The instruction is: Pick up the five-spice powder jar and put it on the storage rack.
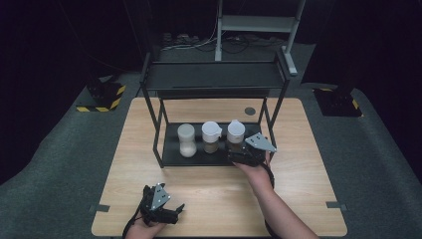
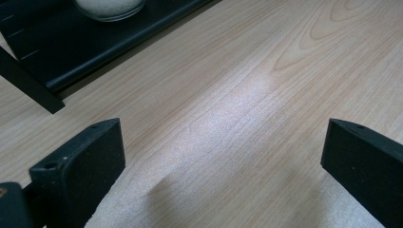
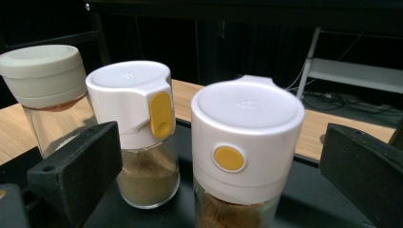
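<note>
Three jars stand in a row on the lower shelf (image 1: pixel 171 154) of a black rack. The right jar (image 3: pixel 247 142) has a white lid with a round yellow button and brown contents. It sits between the wide-apart jaws of my right gripper (image 3: pixel 221 142), which is open and not touching it. The middle jar (image 3: pixel 135 128) has a white lid with a yellow tab. The left jar (image 3: pixel 45 90) has a pale grey lid. In the high view my right gripper (image 1: pixel 240 157) is at the right jar (image 1: pixel 235 135). My left gripper (image 1: pixel 176 209) rests open near the table's front edge.
The rack's upper shelf (image 1: pixel 214 75) hangs over the jars, and its posts (image 1: pixel 152 124) flank them. In the left gripper view the shelf corner (image 2: pixel 57 57) and the base of the white-filled jar (image 2: pixel 109 5) lie ahead over bare wooden table (image 2: pixel 237 95). A hole (image 1: pixel 250 111) marks the back.
</note>
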Available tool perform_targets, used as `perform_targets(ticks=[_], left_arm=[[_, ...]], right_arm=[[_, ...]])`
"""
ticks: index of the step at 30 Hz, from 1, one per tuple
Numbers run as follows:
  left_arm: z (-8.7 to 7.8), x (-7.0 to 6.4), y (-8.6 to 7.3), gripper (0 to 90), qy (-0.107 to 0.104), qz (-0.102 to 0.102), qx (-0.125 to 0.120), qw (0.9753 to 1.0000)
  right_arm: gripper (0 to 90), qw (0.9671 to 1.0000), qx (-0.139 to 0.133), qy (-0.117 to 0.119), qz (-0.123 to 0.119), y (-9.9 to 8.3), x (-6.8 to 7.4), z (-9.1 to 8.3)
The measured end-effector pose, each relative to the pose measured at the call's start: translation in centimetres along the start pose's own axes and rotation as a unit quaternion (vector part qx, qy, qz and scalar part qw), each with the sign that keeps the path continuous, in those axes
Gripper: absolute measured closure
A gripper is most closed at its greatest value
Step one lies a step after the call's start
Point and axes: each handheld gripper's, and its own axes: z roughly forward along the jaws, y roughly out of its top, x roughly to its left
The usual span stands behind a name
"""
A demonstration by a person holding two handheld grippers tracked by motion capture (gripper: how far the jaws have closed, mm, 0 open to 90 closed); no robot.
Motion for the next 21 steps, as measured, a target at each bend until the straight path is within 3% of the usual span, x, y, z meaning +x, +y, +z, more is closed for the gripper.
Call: perform_targets(ticks=[4,21], left_arm=[[-0.1,-0.2,0.0,1.0,0.001,0.01,0.002,1.0],[0.0,-0.3,0.0,1.0,0.002,0.014,0.006,0.9999]], right_arm=[[0.0,1.0,-0.001,0.0,-0.004,0.5,0.3,-0.6],[0.0,0.9998,-0.007,0.0,-0.02,1.4,0.5,-3.8]])
